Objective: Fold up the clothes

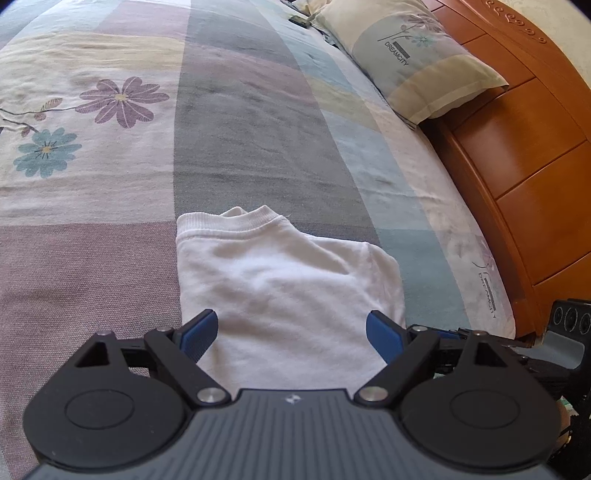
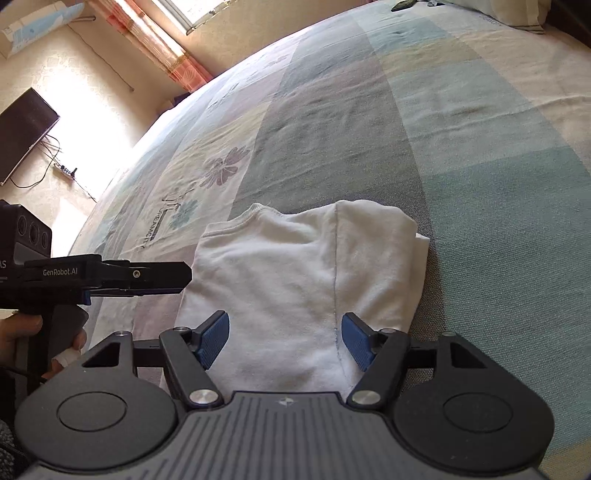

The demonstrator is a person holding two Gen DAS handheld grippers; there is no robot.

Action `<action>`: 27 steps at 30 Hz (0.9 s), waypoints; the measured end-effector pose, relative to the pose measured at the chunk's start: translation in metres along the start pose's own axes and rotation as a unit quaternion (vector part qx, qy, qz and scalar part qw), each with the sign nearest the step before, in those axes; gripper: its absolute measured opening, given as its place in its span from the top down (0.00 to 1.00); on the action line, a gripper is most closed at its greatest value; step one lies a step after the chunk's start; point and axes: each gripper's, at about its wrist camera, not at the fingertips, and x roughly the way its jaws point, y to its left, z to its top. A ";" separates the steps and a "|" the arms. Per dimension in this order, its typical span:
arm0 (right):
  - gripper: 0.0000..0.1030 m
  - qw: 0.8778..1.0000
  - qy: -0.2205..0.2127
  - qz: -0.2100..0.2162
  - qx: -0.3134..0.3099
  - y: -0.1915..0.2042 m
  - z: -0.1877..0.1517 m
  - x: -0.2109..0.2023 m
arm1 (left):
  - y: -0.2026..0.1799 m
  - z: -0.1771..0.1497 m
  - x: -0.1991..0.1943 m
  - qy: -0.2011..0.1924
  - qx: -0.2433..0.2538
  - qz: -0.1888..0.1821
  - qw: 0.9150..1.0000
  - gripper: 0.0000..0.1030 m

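Patchwork floral bedspread [image 1: 240,129] covers the bed, pillow [image 1: 417,62] against the wooden headboard [image 1: 517,147]. Folded white shirt [image 1: 288,280] lies flat on it, collar away from me. My left gripper [image 1: 291,332] and right gripper [image 2: 286,338] both have jaws spread over its near edge, pinching nothing.

You get bright daylight from the window [image 2: 173,14], glaring on the wall [image 2: 99,122] beside the bed's far edge. Focus is sharp; fisheye bends the edges and darkens the corners.

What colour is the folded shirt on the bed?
White shirt, clearest in the right wrist view.
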 end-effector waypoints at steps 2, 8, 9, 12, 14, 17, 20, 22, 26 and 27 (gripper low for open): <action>0.29 1.000 -0.006 -0.002 -0.005 0.001 0.005 -0.001 | 0.000 -0.002 -0.001 -0.001 -0.003 -0.002 1.000 0.15; 0.26 0.999 0.008 0.021 -0.038 0.019 0.015 0.015 | 0.013 -0.010 -0.011 -0.014 -0.025 0.018 0.999 0.15; 0.25 0.998 0.013 0.017 -0.054 0.025 0.016 0.020 | 0.017 -0.010 -0.014 -0.018 -0.033 0.024 0.999 0.15; 0.25 0.994 0.027 0.003 -0.107 0.043 0.020 0.036 | 0.026 -0.011 -0.024 -0.029 -0.053 0.040 0.997 0.15; 0.25 0.989 0.031 -0.002 -0.147 0.054 0.022 0.042 | 0.029 -0.011 -0.035 -0.043 -0.060 0.051 0.996 0.15; 0.22 0.979 0.027 -0.004 -0.204 0.072 0.024 0.052 | 0.035 -0.012 -0.053 -0.065 -0.072 0.067 0.993 0.15; 0.21 0.968 0.034 0.013 -0.248 0.090 0.025 0.067 | 0.044 -0.020 -0.066 -0.084 -0.093 0.086 0.988 0.15; 0.19 0.956 0.035 0.020 -0.291 0.104 0.020 0.080 | 0.051 -0.027 -0.072 -0.091 -0.110 0.099 0.985 0.15; 0.16 0.937 0.052 0.023 -0.345 0.121 0.014 0.112 | 0.060 -0.039 -0.083 -0.104 -0.138 0.121 0.977 0.15; 0.12 0.936 0.060 0.026 -0.347 0.122 0.013 0.120 | 0.060 -0.041 -0.085 -0.108 -0.141 0.125 0.976 0.15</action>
